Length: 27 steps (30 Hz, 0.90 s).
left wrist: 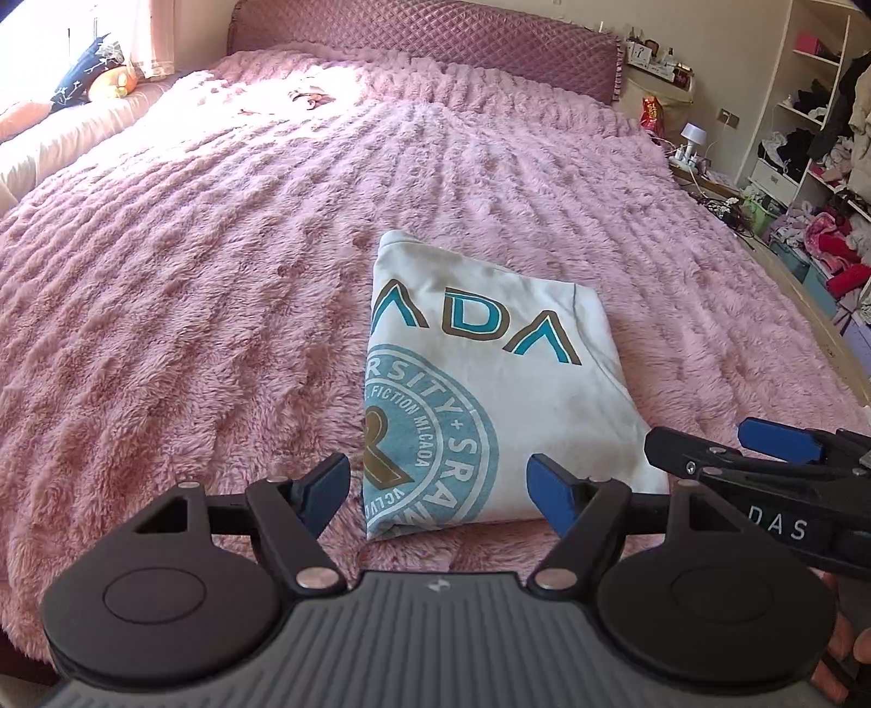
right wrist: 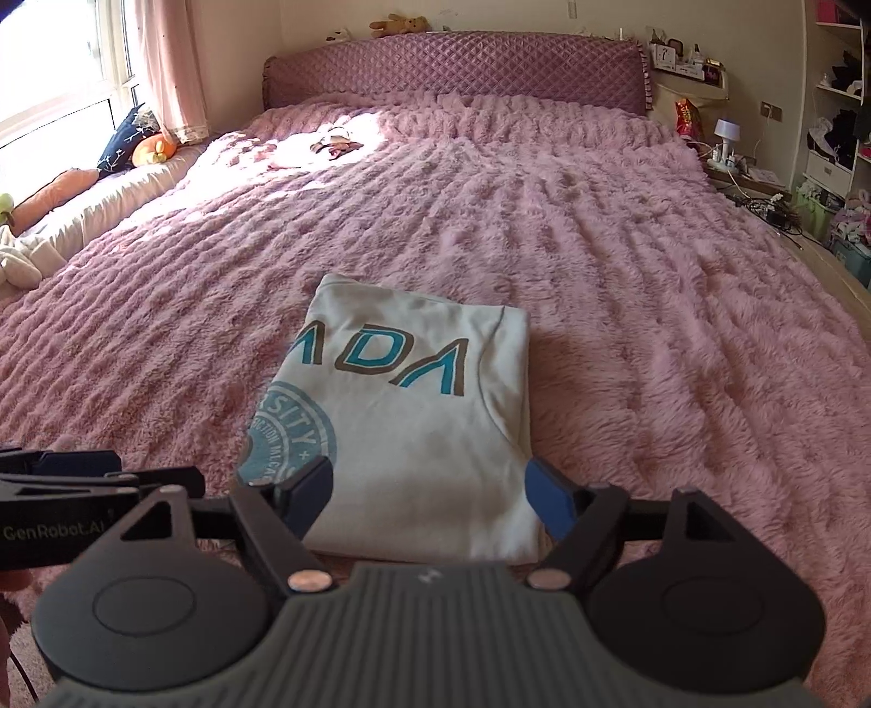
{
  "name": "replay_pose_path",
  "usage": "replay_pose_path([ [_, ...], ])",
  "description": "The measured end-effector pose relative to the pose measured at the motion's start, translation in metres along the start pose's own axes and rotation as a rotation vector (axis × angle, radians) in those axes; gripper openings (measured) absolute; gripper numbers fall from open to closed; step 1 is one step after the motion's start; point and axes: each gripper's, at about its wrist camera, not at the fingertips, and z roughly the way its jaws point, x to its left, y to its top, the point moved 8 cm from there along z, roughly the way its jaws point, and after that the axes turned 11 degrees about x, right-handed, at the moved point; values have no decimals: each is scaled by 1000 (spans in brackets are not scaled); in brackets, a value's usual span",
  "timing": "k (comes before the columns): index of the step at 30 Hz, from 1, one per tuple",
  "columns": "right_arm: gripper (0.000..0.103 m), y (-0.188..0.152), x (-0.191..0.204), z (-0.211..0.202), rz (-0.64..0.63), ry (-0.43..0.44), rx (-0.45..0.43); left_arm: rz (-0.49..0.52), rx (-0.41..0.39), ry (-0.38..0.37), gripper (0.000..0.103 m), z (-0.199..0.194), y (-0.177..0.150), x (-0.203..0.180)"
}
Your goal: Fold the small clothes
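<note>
A white T-shirt (left wrist: 490, 381) with teal lettering and a round teal emblem lies folded into a narrow rectangle on the pink fluffy bedspread (left wrist: 190, 327). My left gripper (left wrist: 441, 484) is open and empty, hovering just above the shirt's near edge. The right gripper appears at the right of that view (left wrist: 762, 446). In the right wrist view the same shirt (right wrist: 413, 414) lies straight ahead, and my right gripper (right wrist: 430, 490) is open and empty over its near edge. The left gripper shows at the left edge (right wrist: 71, 479).
A quilted purple headboard (left wrist: 435, 43) stands at the far end. Pillows and plush toys (right wrist: 136, 141) lie at the far left by the window. A small dark item (right wrist: 335, 144) lies on the bed near the headboard. A cluttered nightstand and shelves (left wrist: 805, 163) stand to the right.
</note>
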Motion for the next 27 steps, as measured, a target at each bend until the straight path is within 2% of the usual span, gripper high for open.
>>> replay_pose_path([
  [5,77,-18,7,-14,38,-42,28,-66,24,57,87,-9,-12,9],
  [11,78,-40,7,-28,30,-97,36,-80,34,119,87,-14,-27,17],
  [27,79,-45,11,-43,21,-94,40,-73,46,124,87,-21,-38,19],
])
